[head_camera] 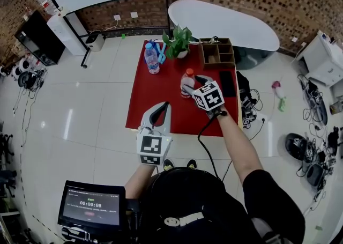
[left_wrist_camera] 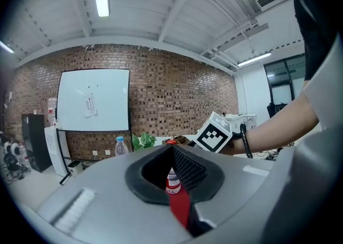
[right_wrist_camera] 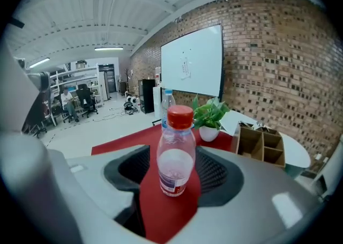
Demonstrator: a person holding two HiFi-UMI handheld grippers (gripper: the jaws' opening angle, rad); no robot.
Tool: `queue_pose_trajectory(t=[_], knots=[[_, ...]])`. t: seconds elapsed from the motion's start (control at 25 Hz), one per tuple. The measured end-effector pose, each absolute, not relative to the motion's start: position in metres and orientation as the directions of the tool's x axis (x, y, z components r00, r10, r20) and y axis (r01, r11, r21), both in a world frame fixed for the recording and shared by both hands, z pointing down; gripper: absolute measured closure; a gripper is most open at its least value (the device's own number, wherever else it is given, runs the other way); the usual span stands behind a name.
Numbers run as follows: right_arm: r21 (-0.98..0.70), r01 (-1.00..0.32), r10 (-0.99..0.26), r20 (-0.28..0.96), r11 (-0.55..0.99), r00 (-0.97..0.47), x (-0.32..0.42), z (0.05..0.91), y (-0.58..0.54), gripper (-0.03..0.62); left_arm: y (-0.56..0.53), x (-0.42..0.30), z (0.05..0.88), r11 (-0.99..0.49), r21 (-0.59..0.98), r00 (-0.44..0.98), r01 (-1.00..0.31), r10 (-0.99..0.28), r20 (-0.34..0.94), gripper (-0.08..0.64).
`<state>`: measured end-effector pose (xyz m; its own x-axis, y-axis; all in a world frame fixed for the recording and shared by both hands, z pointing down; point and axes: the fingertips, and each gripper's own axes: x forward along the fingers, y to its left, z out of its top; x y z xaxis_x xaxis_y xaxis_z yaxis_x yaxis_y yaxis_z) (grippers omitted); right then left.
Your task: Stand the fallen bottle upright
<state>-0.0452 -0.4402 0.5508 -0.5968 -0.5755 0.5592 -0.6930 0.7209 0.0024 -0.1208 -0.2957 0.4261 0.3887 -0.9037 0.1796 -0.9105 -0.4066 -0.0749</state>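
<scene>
Standing upright on the red table (head_camera: pixel 143 106), the bottle (head_camera: pixel 187 82) (clear, with a red cap) sits in the gap of the right gripper (head_camera: pixel 194 84). That gripper's jaws are spread wider than the bottle, one on each side of its body. The right gripper view shows a strip of red table between the left jaw and the bottle; on the other side I cannot tell whether jaw and bottle touch.

The left gripper (head_camera: pixel 162 108) hovers nearer the person, over the table's near edge, well apart from the bottle and pointed toward it. Its jaws are only a narrow slit apart and hold nothing; through the slit the left gripper view shows the bottle farther off.

At the table's far end stand a second bottle (head_camera: pixel 151 58) with a blue cap, a plant (head_camera: pixel 178 42) in a white pot just beside it, and a wooden box (head_camera: pixel 217 52) with compartments to the right.
</scene>
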Motion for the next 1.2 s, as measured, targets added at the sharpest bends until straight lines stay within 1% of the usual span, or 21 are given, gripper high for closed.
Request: queue_pose_trajectory(t=[0.16, 0.4, 0.52, 0.56, 0.6, 0.64, 0.88, 1.2], knots=[[0.009, -0.693, -0.605, 0.495, 0.721, -0.623, -0.038, 0.52, -0.43, 0.33, -0.294, -0.109, 0.425, -0.422, -0.074, 0.405, -0.904, -0.897, 0.177, 0.558], [-0.021, -0.677, -0.645, 0.285, 0.736, -0.709, -0.024, 0.44, -0.39, 0.33, -0.292, -0.095, 0.421, -0.442, -0.081, 0.425, -0.893, -0.889, 0.169, 0.557], [-0.033, -0.669, -0.649, 0.212, 0.743, -0.731, -0.019, 0.418, -0.361, 0.336, -0.294, -0.09, 0.422, -0.445, -0.083, 0.428, -0.892, -0.888, 0.166, 0.558], [-0.031, -0.68, -0.663, 0.196, 0.732, -0.722, -0.016, 0.417, -0.352, 0.398, -0.294, -0.087, 0.422, -0.446, -0.083, 0.429, -0.891, -0.888, 0.166, 0.558], [-0.031, -0.698, -0.682, 0.183, 0.716, -0.708, -0.012, 0.417, -0.343, 0.539, -0.294, -0.085, 0.423, -0.449, -0.082, 0.432, -0.89, -0.886, 0.167, 0.558], [-0.038, -0.711, -0.696, 0.175, 0.702, -0.697, -0.009, 0.42, -0.335, 0.589, -0.294, -0.082, 0.423, -0.452, -0.082, 0.435, -0.888, -0.885, 0.168, 0.558], [-0.08, -0.7, -0.678, 0.193, 0.71, -0.71, -0.001, 0.439, -0.302, 0.589, -0.285, -0.066, 0.425, -0.46, -0.087, 0.44, -0.884, -0.879, 0.181, 0.558], [-0.167, -0.647, -0.617, 0.199, 0.744, -0.761, 0.013, 0.462, -0.278, 0.589, -0.27, -0.049, 0.437, -0.427, -0.109, 0.393, -0.898, -0.888, 0.236, 0.558]])
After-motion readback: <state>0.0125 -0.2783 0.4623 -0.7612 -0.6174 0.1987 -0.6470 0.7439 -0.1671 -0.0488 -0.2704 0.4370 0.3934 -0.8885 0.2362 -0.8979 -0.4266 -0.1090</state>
